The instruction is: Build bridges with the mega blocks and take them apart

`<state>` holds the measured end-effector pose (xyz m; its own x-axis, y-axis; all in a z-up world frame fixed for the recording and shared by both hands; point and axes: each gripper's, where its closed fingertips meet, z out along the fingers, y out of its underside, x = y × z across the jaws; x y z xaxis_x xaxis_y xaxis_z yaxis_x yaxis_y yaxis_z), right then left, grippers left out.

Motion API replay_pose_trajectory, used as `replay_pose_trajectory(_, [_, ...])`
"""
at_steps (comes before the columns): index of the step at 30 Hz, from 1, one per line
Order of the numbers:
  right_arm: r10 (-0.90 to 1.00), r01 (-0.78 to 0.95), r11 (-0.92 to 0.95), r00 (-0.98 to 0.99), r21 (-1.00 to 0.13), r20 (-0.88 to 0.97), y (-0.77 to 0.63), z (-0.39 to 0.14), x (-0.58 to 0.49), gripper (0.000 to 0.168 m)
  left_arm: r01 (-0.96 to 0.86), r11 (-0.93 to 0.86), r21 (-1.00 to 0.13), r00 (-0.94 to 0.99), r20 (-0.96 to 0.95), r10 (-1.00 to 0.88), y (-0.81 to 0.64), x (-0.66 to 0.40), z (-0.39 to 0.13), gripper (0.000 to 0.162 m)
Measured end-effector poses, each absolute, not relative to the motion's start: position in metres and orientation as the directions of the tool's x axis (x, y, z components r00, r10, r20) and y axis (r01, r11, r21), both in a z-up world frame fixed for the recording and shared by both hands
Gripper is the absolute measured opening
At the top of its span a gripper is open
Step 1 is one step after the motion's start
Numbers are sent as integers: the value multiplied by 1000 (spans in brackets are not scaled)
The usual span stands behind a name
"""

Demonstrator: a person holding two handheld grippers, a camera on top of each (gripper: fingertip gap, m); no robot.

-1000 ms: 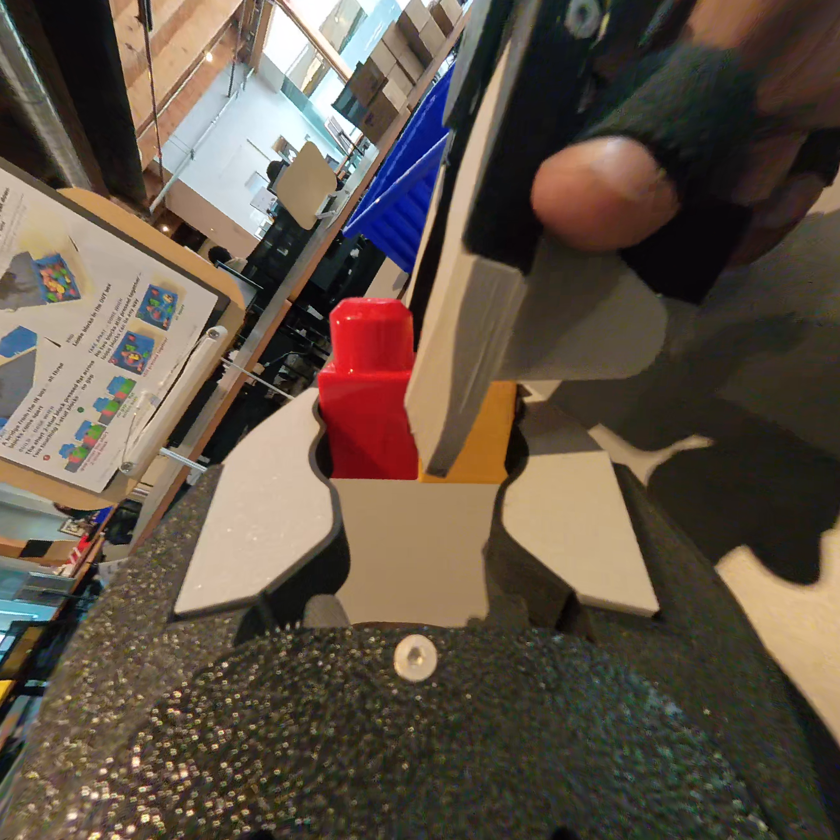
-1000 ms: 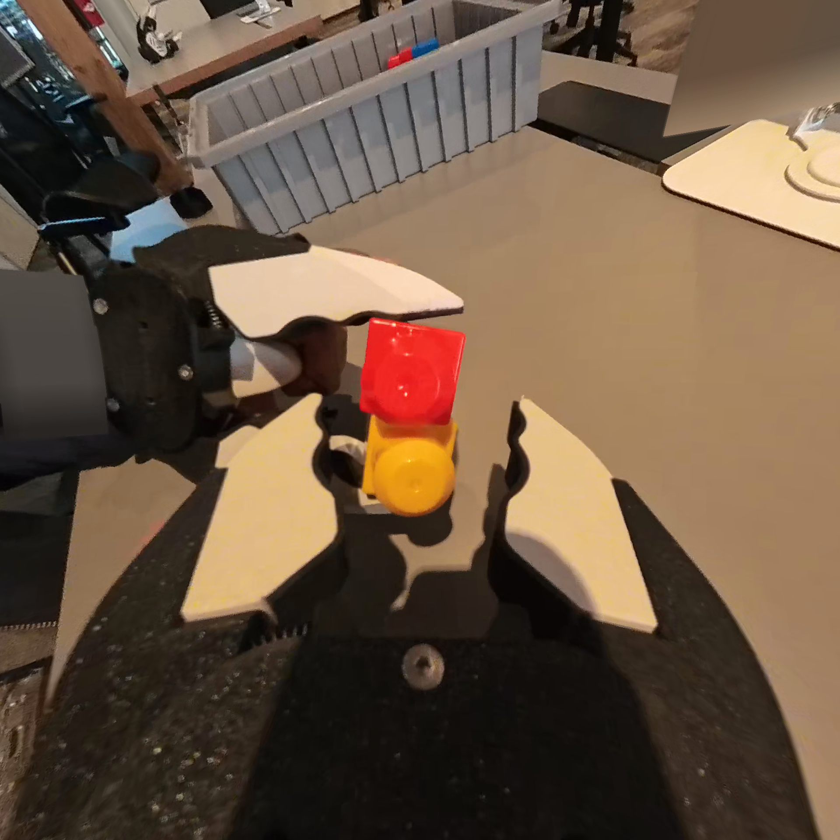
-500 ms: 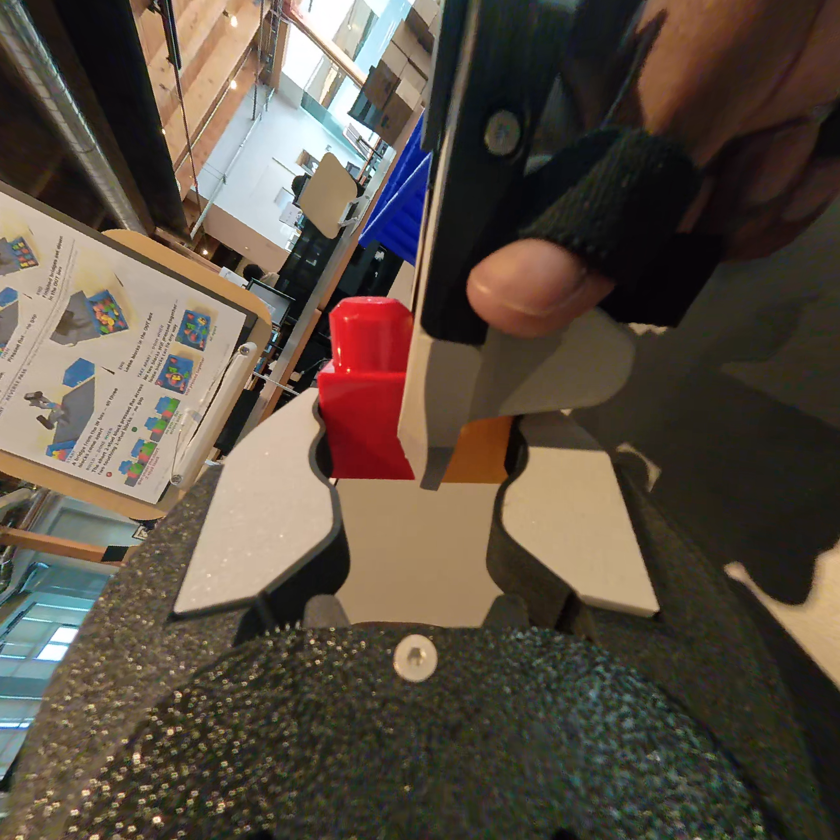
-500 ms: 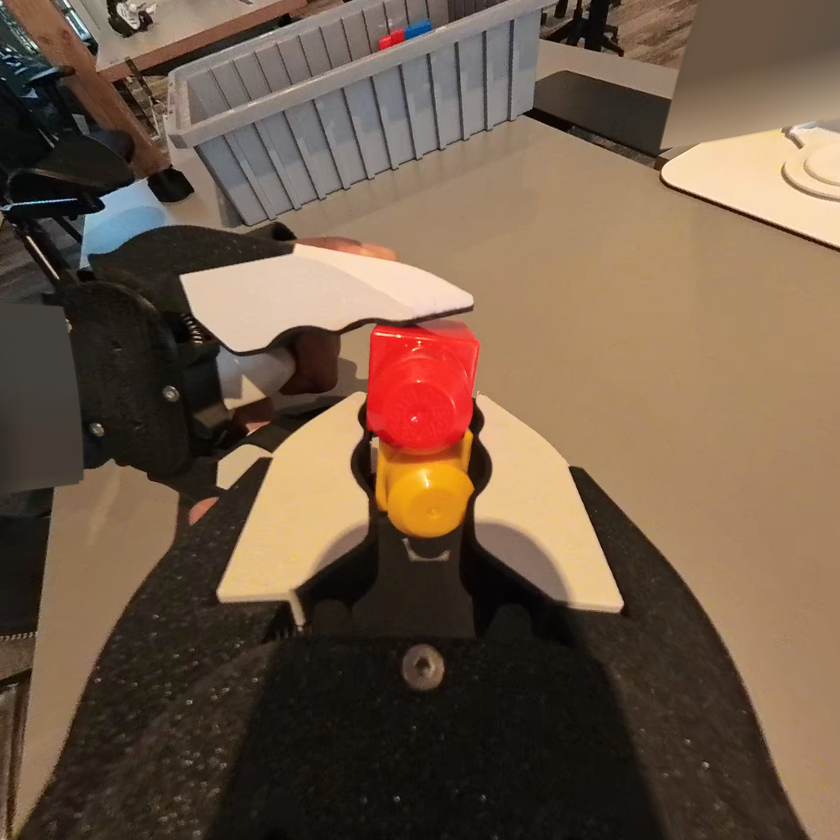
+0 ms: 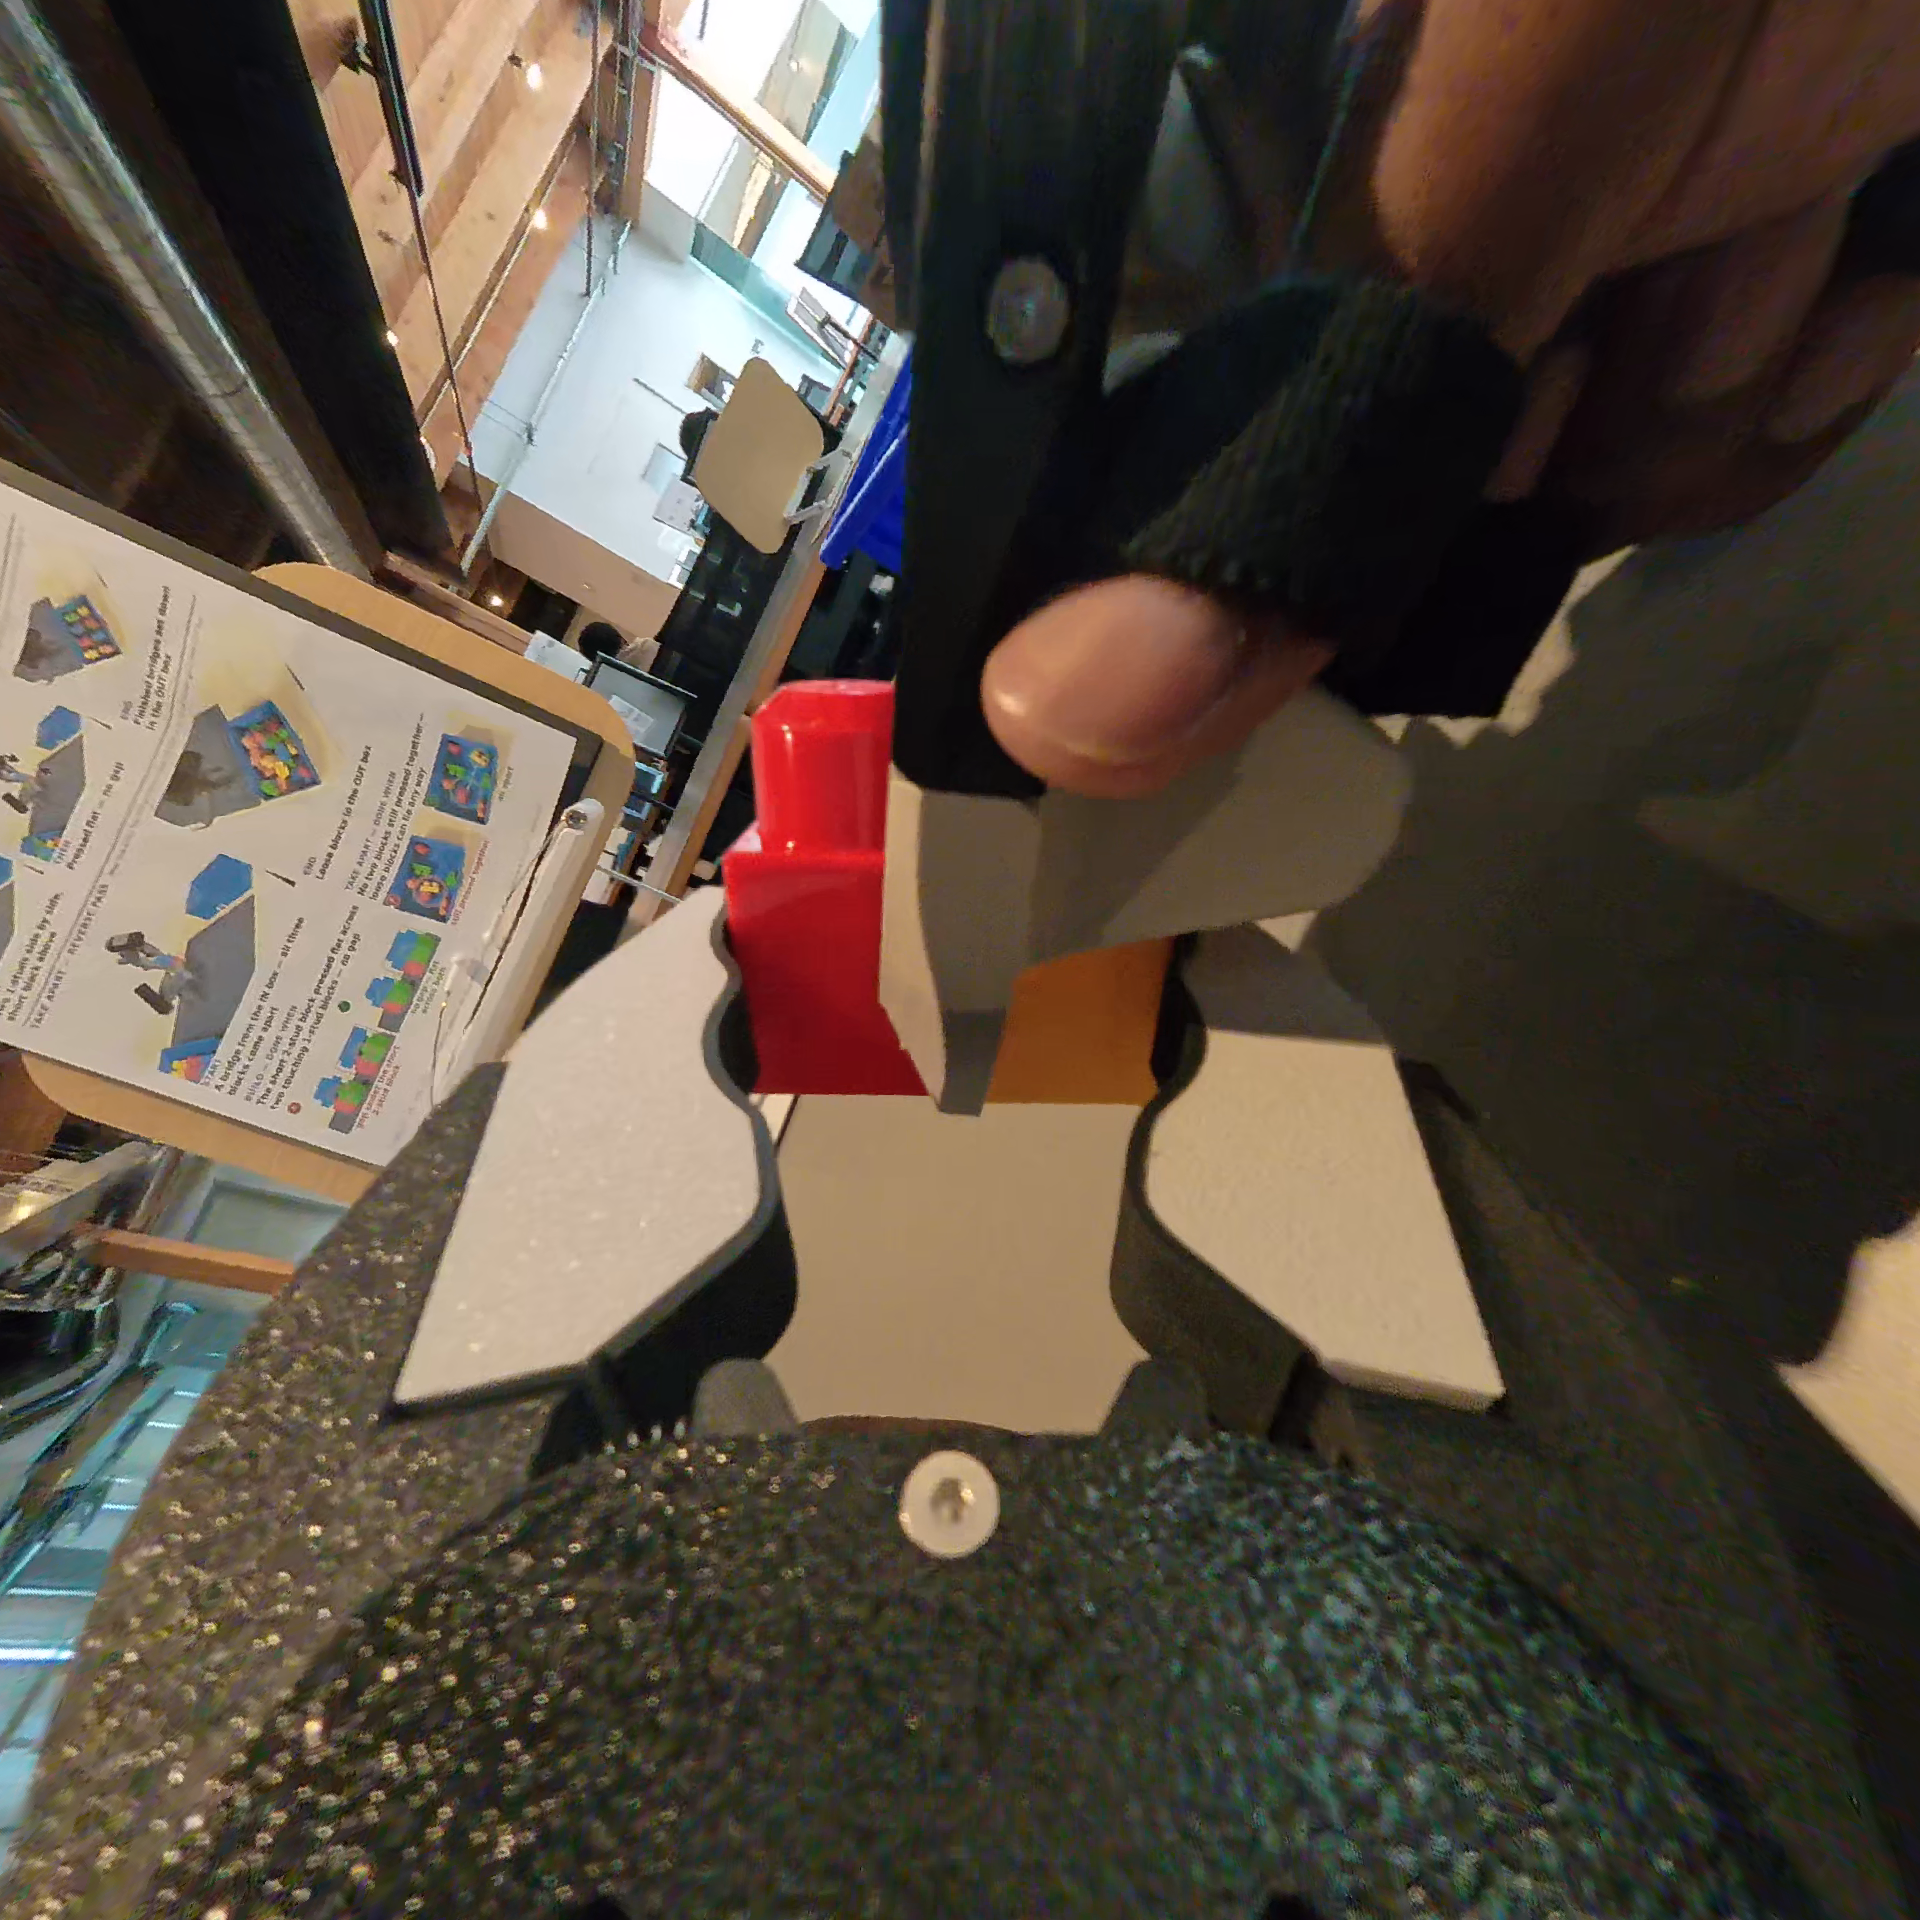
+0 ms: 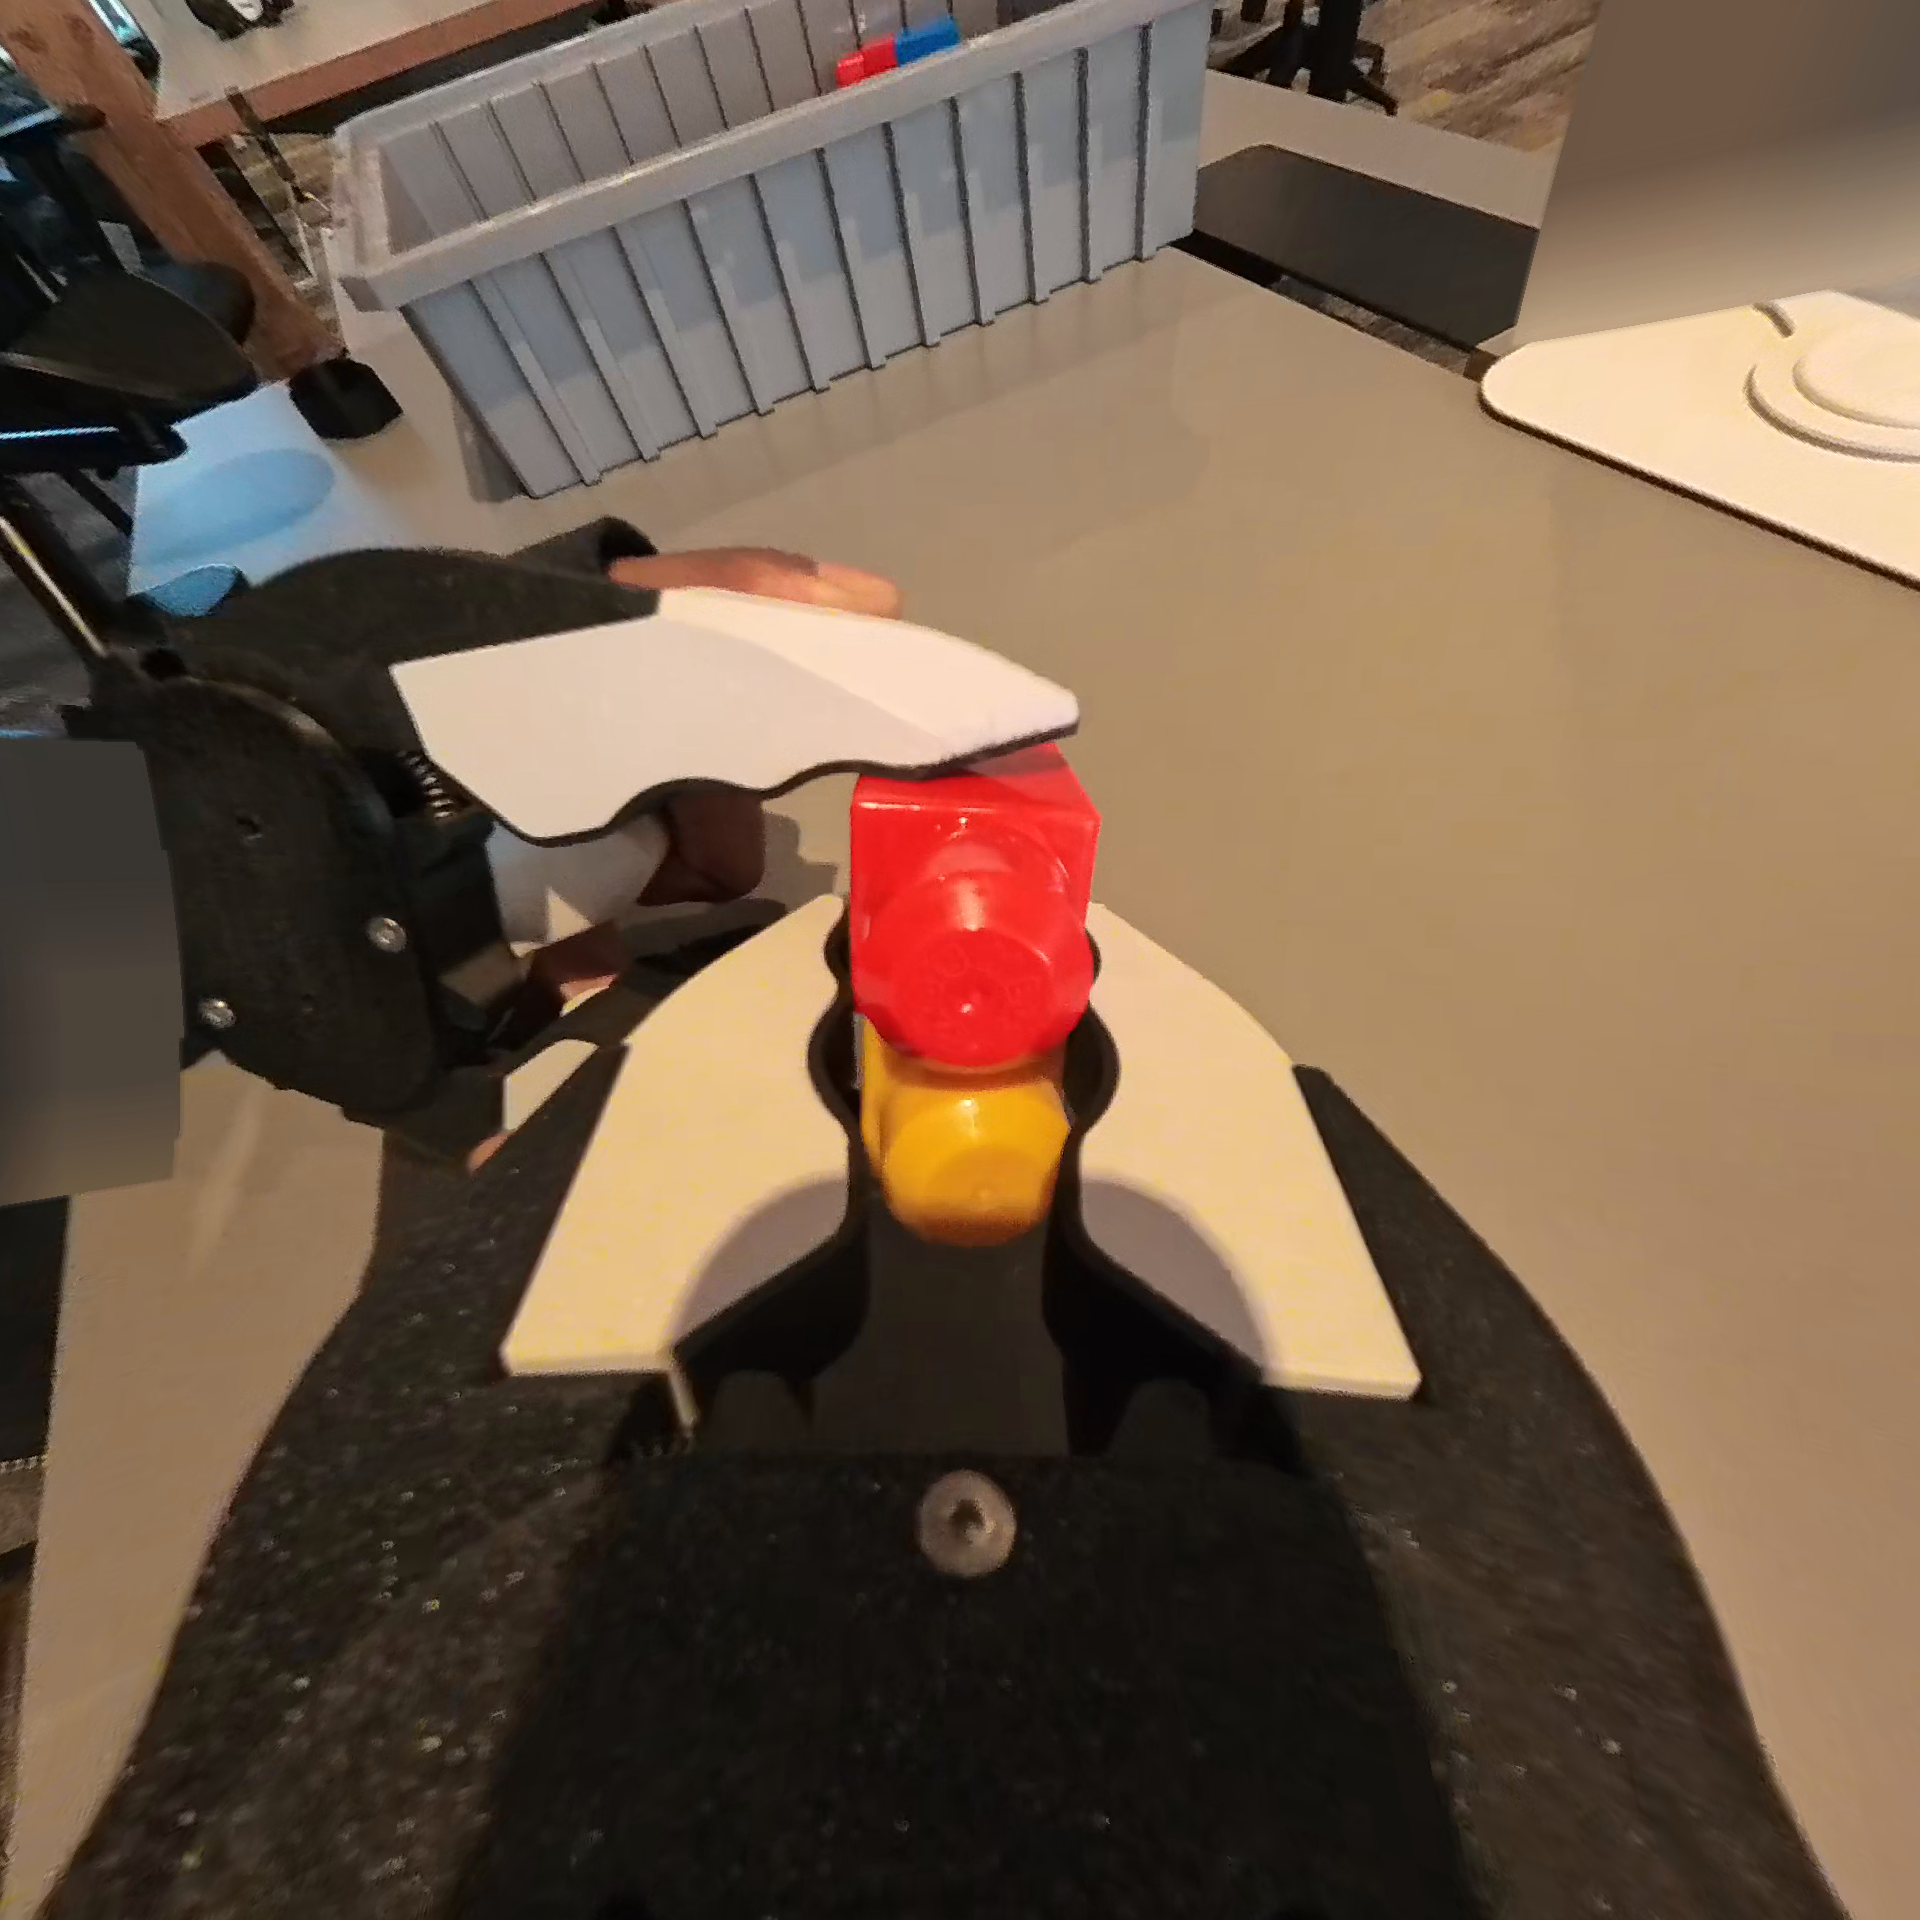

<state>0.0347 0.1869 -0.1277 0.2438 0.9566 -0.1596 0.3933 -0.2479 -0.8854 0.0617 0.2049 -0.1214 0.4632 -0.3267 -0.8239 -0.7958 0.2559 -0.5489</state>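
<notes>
A red block (image 6: 966, 842) and a yellow block (image 6: 961, 1153) sit pressed side by side, studs towards the right wrist camera. In the left wrist view the red block (image 5: 810, 987) is on the left and the yellow block (image 5: 1086, 1029) on the right. My left gripper (image 5: 951, 1049) is shut across the pair, one finger on each. Its upper finger (image 6: 727, 707) lies on the red block; the lower one is hidden. My right gripper (image 6: 966, 925) is shut on the pair's sides, and its fingers (image 5: 966, 935) come down over the seam. What joins the blocks is hidden.
A grey ribbed bin (image 6: 779, 260) stands at the back of the grey table (image 6: 1351, 727), with a red and a blue block (image 6: 894, 52) inside. A white pad (image 6: 1714, 436) lies at the right. An instruction sheet on a board (image 5: 260, 831) stands at the left. My left and right fingertips are right by each other.
My right gripper was open in front of the blocks; it has moved in and shut on their sides. My left gripper has kept its hold on the pair.
</notes>
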Motion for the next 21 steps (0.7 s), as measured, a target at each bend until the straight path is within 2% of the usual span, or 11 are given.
replay_pose_trajectory(7, [956,371,-227,262,-900,-133,189,-123,35,37,-788,268,-554,478,-825,-303,205,60,-117,76])
replay_pose_trajectory(15, [958,319,-225,247,-921,-148,190,-109,39,37,-707,266,-655,561,-749,-352,204,55,-109,80])
replay_pose_trajectory(19, [952,257,-240,251,-936,-175,197,-94,49,37,-661,240,-711,611,-696,-378,206,46,-107,71])
replay_pose_trajectory(21, [948,234,-264,241,-936,-207,198,-89,51,37,-624,244,-743,623,-661,-419,204,48,-108,60])
